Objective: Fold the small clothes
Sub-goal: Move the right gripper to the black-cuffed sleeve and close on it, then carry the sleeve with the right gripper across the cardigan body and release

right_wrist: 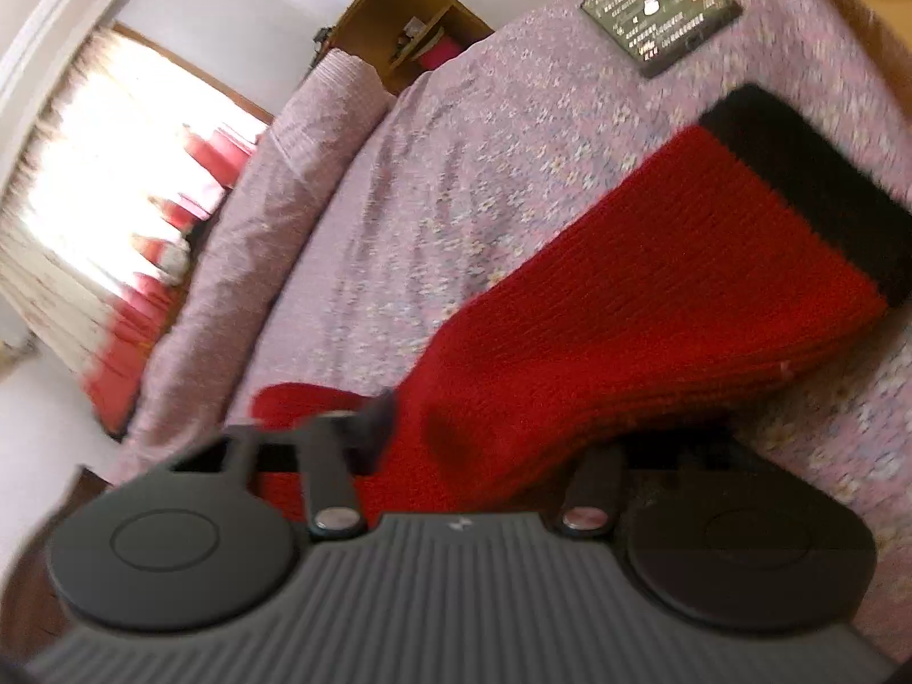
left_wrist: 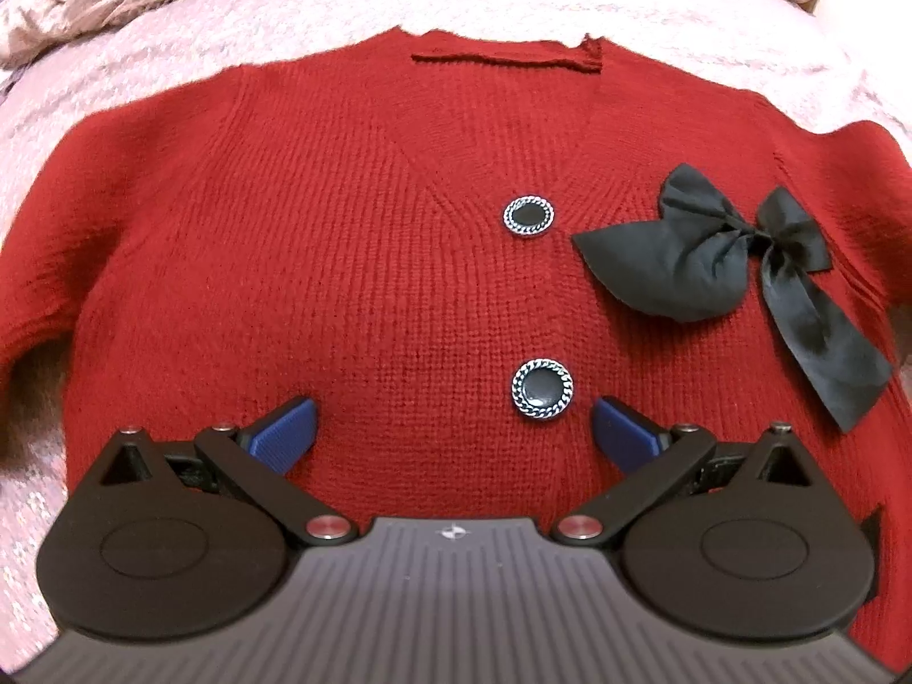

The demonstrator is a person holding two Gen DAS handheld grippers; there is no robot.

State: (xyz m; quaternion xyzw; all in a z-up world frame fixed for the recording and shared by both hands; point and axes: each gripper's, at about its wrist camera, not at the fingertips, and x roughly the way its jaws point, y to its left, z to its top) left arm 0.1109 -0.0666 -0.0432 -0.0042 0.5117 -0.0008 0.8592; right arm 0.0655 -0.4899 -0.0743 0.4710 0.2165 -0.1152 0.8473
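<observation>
Your left gripper [left_wrist: 453, 427] hangs with its blue pads [left_wrist: 285, 427] spread wide over the red cardigan's [left_wrist: 256, 239] lower front, the nearer button [left_wrist: 542, 389] between them and nothing pinched. Beyond it lies a second button [left_wrist: 528, 216], with the black bow [left_wrist: 735, 262] off to the right. Only your right view shows the right gripper [right_wrist: 484, 444], clamped on a red sleeve [right_wrist: 627, 313] whose black cuff [right_wrist: 809, 188] trails ahead over the floral bedspread [right_wrist: 427, 188], and farther on a dark box [right_wrist: 661, 14].
</observation>
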